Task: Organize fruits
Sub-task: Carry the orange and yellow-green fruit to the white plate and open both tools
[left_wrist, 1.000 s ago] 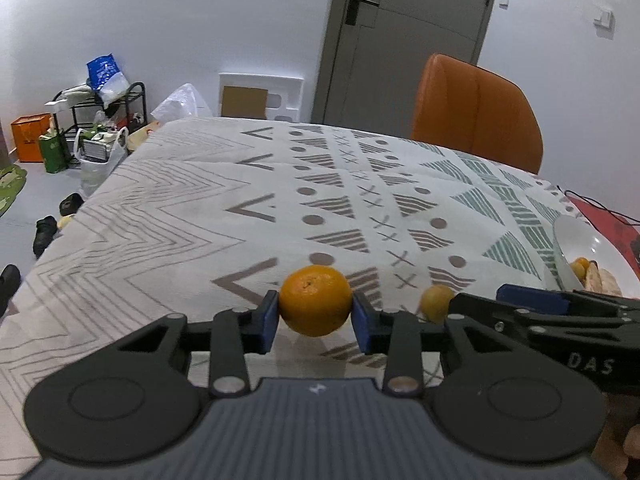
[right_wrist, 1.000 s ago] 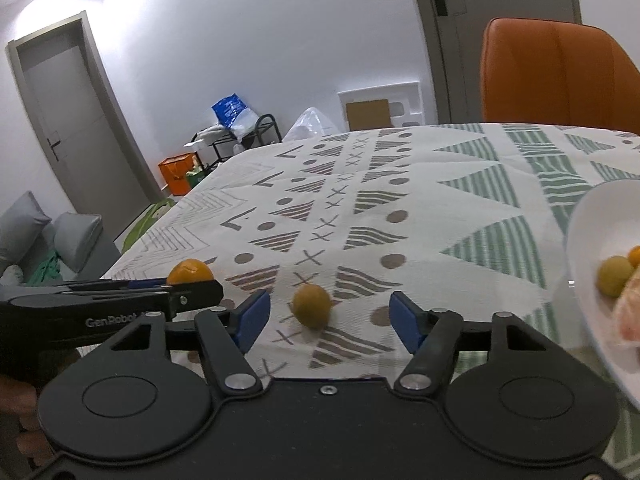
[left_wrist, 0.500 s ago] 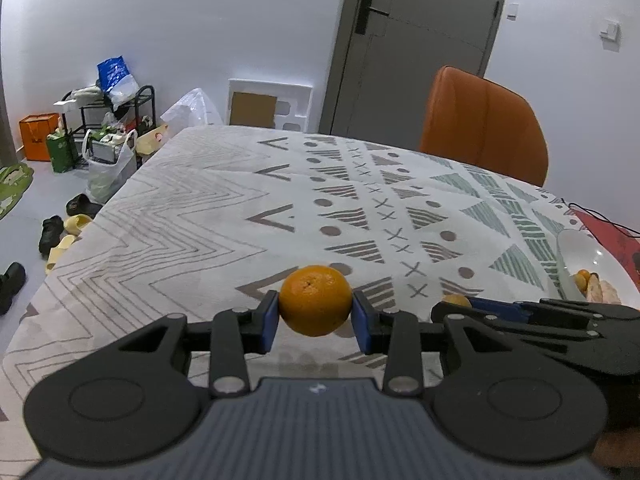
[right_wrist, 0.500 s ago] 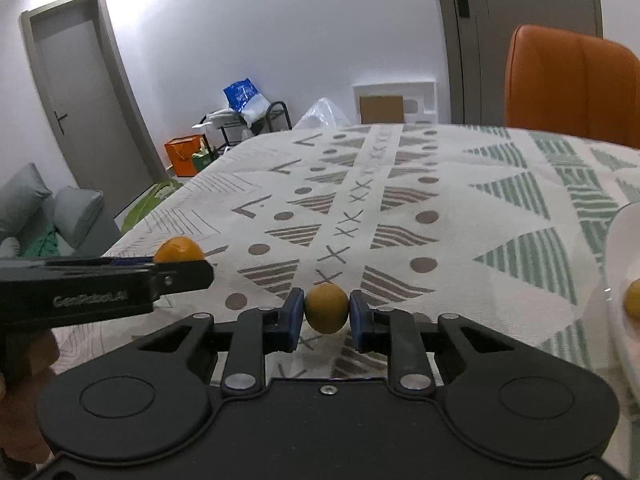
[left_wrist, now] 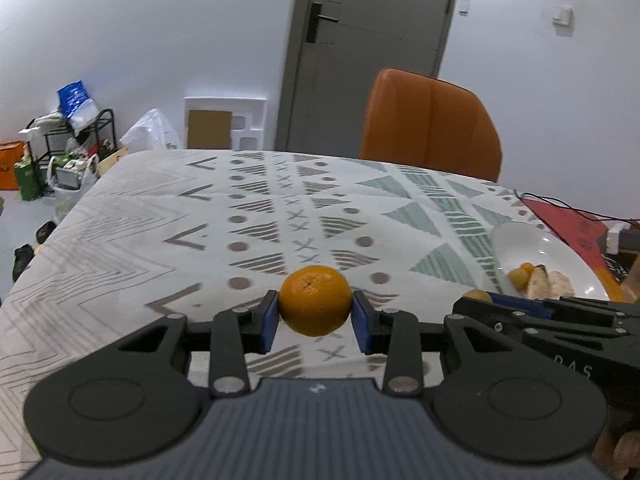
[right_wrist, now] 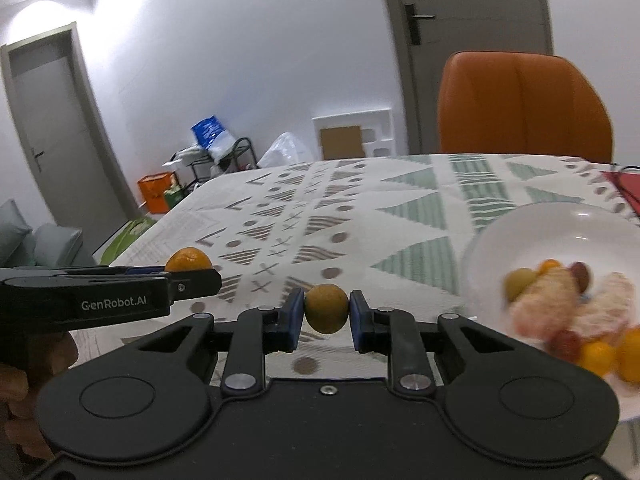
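Your left hand-held gripper (left_wrist: 313,314) is clamping a mandarin orange (left_wrist: 314,300) between its blue pads, holding it clear above the patterned tablecloth (left_wrist: 160,232). Your right hand-held gripper (right_wrist: 325,319) is pinching a small brownish-yellow round fruit (right_wrist: 326,308) the same way, also lifted off the surface. You are holding the two side by side, the left one showing at the left edge of the right wrist view. Just to the right, a white bowl (right_wrist: 520,224) is sitting on the cloth, holding several small fruits and peeled segments (right_wrist: 560,300), blurred. An orange chair (left_wrist: 430,124) is standing at the far edge.
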Motion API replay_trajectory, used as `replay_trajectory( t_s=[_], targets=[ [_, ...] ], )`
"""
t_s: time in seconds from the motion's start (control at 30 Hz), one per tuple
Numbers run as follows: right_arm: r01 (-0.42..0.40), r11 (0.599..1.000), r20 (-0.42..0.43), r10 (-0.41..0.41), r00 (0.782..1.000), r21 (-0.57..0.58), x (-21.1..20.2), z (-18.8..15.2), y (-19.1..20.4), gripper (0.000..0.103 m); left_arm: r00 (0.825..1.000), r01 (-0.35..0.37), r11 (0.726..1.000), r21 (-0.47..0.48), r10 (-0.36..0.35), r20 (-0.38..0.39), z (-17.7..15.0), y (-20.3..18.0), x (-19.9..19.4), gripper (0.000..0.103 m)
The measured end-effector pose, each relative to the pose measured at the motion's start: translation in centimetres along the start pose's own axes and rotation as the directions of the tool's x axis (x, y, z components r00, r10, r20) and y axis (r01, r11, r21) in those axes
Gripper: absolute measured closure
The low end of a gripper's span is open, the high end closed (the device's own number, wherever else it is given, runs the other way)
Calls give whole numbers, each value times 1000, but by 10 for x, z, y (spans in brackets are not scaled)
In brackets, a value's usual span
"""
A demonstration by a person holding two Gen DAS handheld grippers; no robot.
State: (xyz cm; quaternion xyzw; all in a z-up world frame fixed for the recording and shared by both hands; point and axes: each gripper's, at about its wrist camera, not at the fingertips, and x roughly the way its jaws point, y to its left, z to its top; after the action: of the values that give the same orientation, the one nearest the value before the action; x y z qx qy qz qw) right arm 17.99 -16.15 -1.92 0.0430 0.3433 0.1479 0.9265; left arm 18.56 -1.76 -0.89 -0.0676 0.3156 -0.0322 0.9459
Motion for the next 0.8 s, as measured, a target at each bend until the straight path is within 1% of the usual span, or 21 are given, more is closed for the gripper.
replay_trajectory(
  t_s=[0.23, 0.47, 0.8],
  targets=[
    [56, 998, 36, -57, 998, 41, -27, -5, -30, 80, 999, 45, 997, 55, -46, 14, 3, -38, 1, 66],
    [108, 991, 60, -113, 992, 81, -50, -11, -60, 80, 996, 83, 992, 95, -84, 11, 2, -69, 4, 66],
    [157, 979, 90, -169, 982, 128, -78, -16, -93, 80, 992, 120, 981, 151, -124, 15, 4, -107, 4, 66]
  ],
)
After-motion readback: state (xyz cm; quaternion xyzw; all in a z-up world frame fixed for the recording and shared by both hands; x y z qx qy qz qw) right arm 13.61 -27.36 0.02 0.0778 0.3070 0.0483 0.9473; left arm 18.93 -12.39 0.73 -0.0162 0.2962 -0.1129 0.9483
